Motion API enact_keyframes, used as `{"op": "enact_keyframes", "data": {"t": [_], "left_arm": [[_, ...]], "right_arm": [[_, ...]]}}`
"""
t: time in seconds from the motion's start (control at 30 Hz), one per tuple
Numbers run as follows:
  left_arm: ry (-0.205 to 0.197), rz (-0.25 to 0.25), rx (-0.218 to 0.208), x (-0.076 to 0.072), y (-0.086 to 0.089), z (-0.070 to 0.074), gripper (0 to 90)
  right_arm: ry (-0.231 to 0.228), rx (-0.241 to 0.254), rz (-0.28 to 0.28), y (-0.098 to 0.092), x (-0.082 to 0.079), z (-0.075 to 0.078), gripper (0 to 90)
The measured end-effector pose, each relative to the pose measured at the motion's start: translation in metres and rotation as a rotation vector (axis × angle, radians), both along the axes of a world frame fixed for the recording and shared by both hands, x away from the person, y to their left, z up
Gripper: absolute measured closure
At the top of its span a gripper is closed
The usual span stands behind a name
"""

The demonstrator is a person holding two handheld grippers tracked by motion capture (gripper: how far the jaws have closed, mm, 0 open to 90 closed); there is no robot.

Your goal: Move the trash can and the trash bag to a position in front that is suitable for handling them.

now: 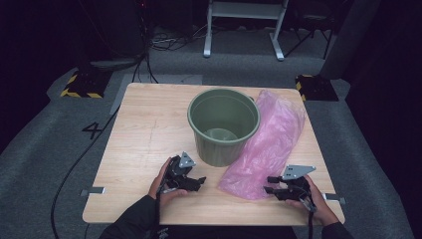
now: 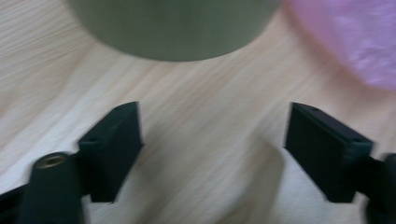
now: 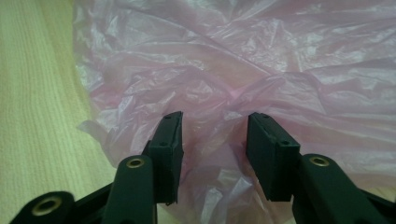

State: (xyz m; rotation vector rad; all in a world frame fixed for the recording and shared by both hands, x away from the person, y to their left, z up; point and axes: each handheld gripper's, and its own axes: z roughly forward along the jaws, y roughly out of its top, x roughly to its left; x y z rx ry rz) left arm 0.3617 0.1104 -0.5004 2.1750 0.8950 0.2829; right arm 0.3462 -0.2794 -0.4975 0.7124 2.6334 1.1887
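Reaching low over the table, right gripper half-open around pink bag, left gripper wide, empty.

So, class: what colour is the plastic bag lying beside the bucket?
Pink and see-through; the plastic bag shows best in the right gripper view, crinkled on the table.

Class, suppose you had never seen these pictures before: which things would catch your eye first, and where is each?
The crumpled pink plastic bag stands out, lying along the right side of the wooden table. Beside it, near the middle, stands an empty green bucket. The right gripper has its jaws open over the bag's near end, while the left gripper, also open, sits in front of the bucket.
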Motion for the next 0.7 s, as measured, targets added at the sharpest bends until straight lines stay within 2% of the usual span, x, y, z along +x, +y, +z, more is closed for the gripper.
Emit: {"op": "enact_keyframes", "data": {"t": [0.03,0.07,0.1,0.17,0.2,0.27,0.33,0.37,0.43,0.47,0.5,0.57,0.6,0.63,0.67,0.7], "left_arm": [[-0.002,-0.016,0.007,-0.003,-0.006,0.001,14.8],[-0.002,-0.016,0.007,-0.003,-0.006,0.001,16.4],[-0.004,-0.039,-0.017,-0.006,-0.012,0.002,16.1],[-0.007,-0.046,-0.026,-0.007,-0.015,0.003,15.6],[-0.012,-0.070,-0.061,-0.009,-0.020,0.005,15.6],[-0.018,-0.110,-0.085,-0.011,-0.026,0.005,15.6],[-0.026,-0.130,-0.076,-0.012,-0.030,0.004,16.0],[-0.041,-0.142,-0.031,-0.013,-0.039,0.002,17.2],[-0.043,-0.162,-0.004,-0.013,-0.045,0.000,25.3],[-0.043,-0.162,-0.004,-0.013,-0.045,0.000,31.0],[-0.067,-0.159,0.033,-0.014,-0.050,-0.001,33.6],[-0.074,-0.157,0.028,-0.013,-0.051,-0.001,40.8],[-0.074,-0.157,0.028,-0.013,-0.051,-0.001,45.5],[-0.073,-0.161,0.027,-0.012,-0.051,-0.001,45.5],[-0.074,-0.163,0.026,-0.012,-0.051,0.000,49.5],[-0.076,-0.168,0.023,-0.011,-0.050,0.000,58.5]], "right_arm": [[-0.001,-0.004,0.005,0.002,-0.001,0.000,54.3],[-0.001,-0.004,0.005,0.002,-0.001,0.000,54.3],[-0.001,-0.003,0.015,0.005,-0.003,0.000,52.3],[-0.003,-0.007,0.019,0.006,-0.003,0.000,51.9],[-0.005,-0.010,0.028,0.009,-0.005,0.000,50.4],[-0.009,-0.012,0.029,0.010,-0.006,0.000,50.4],[-0.009,-0.011,0.028,0.010,-0.006,0.000,50.3],[-0.004,-0.005,0.027,0.009,-0.006,0.000,49.7],[-0.002,-0.005,0.029,0.009,-0.006,0.000,45.9],[-0.002,-0.007,0.029,0.009,-0.006,0.000,42.5],[0.000,-0.006,0.030,0.010,-0.007,0.000,40.3],[-0.006,-0.004,0.026,0.011,-0.008,0.001,34.8],[-0.006,-0.004,0.026,0.011,-0.008,0.001,34.8],[-0.013,0.002,0.029,0.011,-0.009,0.003,30.3],[-0.019,0.006,0.027,0.012,-0.009,0.004,28.4],[-0.034,0.015,0.022,0.012,-0.011,0.008,24.5]]}}
